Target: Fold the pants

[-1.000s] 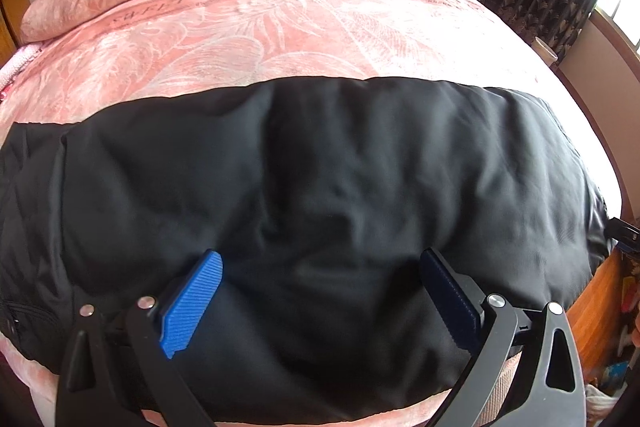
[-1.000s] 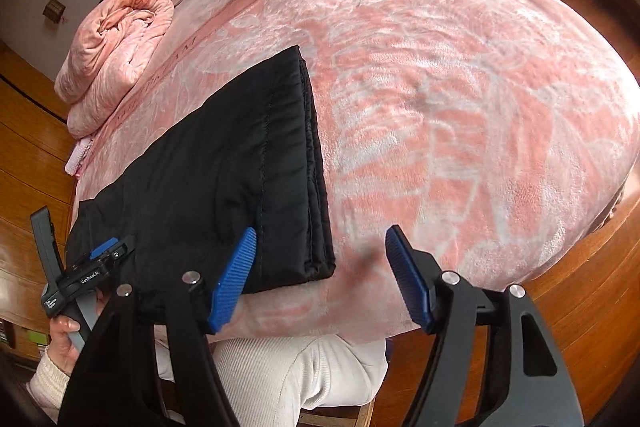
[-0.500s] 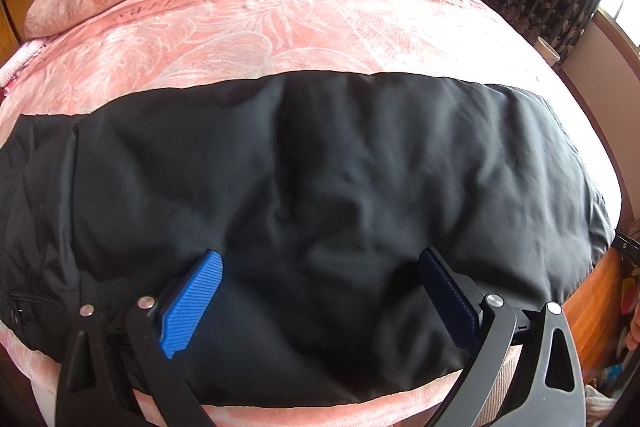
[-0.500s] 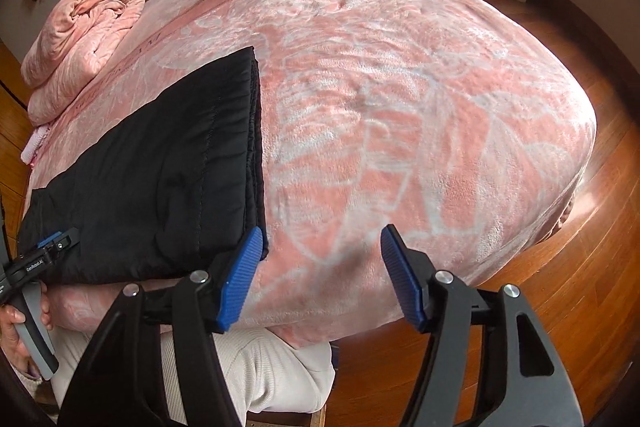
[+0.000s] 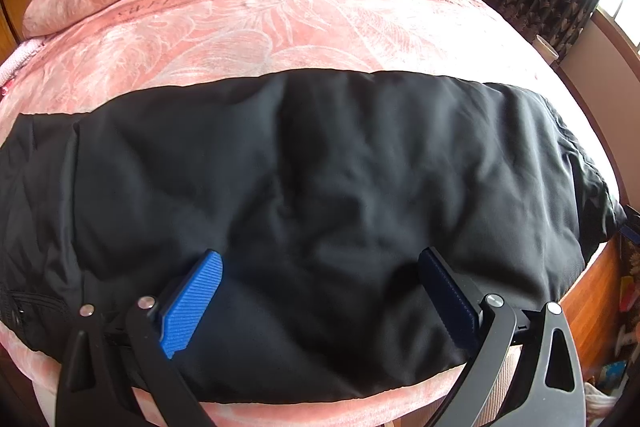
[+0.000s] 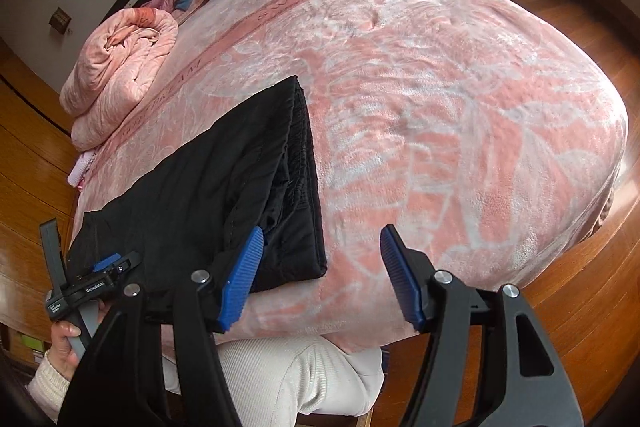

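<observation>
Pants [image 6: 208, 187] end layers parted, left gripper [image 6: 108, 263] right-view only

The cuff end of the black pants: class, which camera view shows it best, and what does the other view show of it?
The right wrist view: the cuff end lies in plain sight, its stacked edges on the pink blanket. The left wrist view shows it only at the far right, squeezed and dark.

black pants [image 5: 320, 195] — pink bedspread [image 5: 256, 27], open tongs [image 5: 320, 291]
</observation>
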The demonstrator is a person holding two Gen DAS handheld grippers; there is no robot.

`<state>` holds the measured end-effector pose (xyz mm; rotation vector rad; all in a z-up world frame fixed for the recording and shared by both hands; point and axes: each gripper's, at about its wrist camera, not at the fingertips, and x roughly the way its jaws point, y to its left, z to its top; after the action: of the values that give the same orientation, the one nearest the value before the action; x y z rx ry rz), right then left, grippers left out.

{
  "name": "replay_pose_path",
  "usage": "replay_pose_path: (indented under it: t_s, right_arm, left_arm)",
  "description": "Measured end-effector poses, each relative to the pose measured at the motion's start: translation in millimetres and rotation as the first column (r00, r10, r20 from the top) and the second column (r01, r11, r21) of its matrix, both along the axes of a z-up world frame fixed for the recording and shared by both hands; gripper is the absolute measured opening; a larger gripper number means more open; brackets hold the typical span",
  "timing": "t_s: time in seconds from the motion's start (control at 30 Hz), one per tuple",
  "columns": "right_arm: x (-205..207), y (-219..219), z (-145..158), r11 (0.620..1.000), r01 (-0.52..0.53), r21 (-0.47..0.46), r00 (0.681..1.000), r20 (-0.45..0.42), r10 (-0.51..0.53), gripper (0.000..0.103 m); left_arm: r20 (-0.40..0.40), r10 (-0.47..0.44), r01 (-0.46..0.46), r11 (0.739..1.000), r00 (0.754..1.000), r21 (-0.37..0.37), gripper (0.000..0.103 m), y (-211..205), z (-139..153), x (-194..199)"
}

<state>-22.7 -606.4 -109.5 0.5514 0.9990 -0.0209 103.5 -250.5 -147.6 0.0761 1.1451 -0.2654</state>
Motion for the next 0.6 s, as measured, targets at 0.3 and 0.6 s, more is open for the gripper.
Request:
replay_pose_path:
  t_s: [0.3,0.6]
  right_arm:
    - [-30,1,0,0.988,0.044,0.151,0.997,0.057,-0.053,0.064]
    - [-10,31,-33,0.974,0.038,0.225,0.999,-0.017,-0.035,0.064]
  left_arm:
    - [0.000,0.018,-0.018,1.000,1.000,-0.003,0.099,10,-2,2]
    - [-0.003,0.019,-0.019,1.000,1.000,-0.005,0.099,10,-2,3]
